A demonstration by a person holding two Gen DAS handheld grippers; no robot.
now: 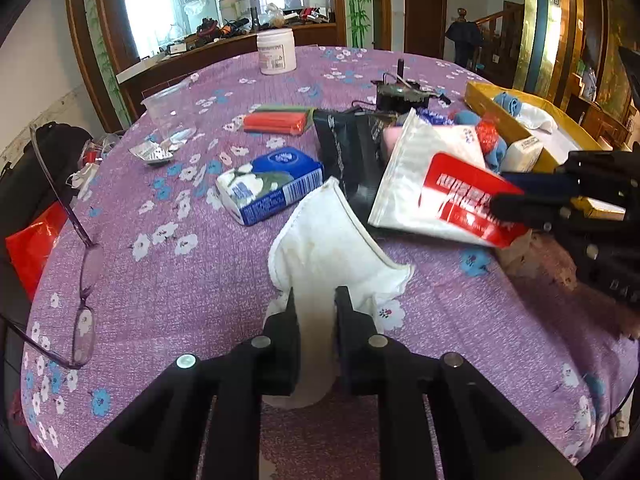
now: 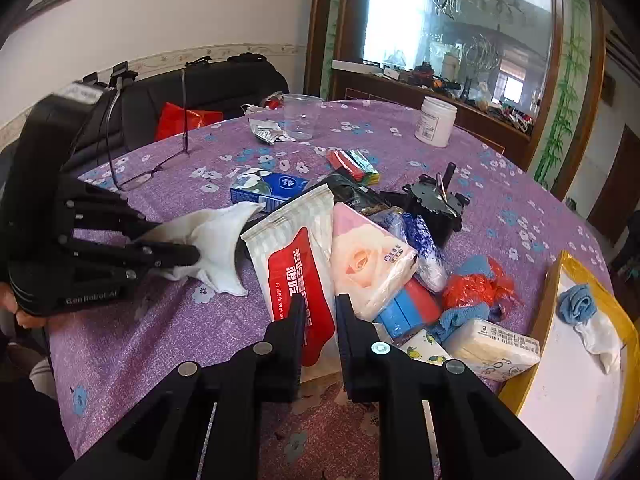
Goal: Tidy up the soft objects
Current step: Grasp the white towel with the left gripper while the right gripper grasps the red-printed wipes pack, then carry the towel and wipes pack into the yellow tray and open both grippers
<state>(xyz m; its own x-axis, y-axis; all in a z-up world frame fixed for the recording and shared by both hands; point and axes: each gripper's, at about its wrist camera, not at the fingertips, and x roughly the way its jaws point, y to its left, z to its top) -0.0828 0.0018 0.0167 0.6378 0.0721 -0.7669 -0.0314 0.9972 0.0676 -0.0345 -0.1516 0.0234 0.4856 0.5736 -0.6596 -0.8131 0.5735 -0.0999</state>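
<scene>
Left tool [image 1: 314, 300] pinches white cloth [image 1: 328, 248] low over worktop [image 1: 180, 288]; right tool [image 2: 318, 308] clamps red wet-wipe pack [image 2: 296, 272] w/ narrow jaws. Lift both clear of pile, carry to yellow tray [image 2: 544, 320] at right, no dragging.

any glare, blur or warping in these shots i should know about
Left wrist view: strong fisheye bends the purple table edge; the window behind is blown out; the right claw on the red-and-white wet wipes pack is smeared. Right wrist view: same warping, window glare, the left claw on the white cloth stays fairly sharp.
</scene>
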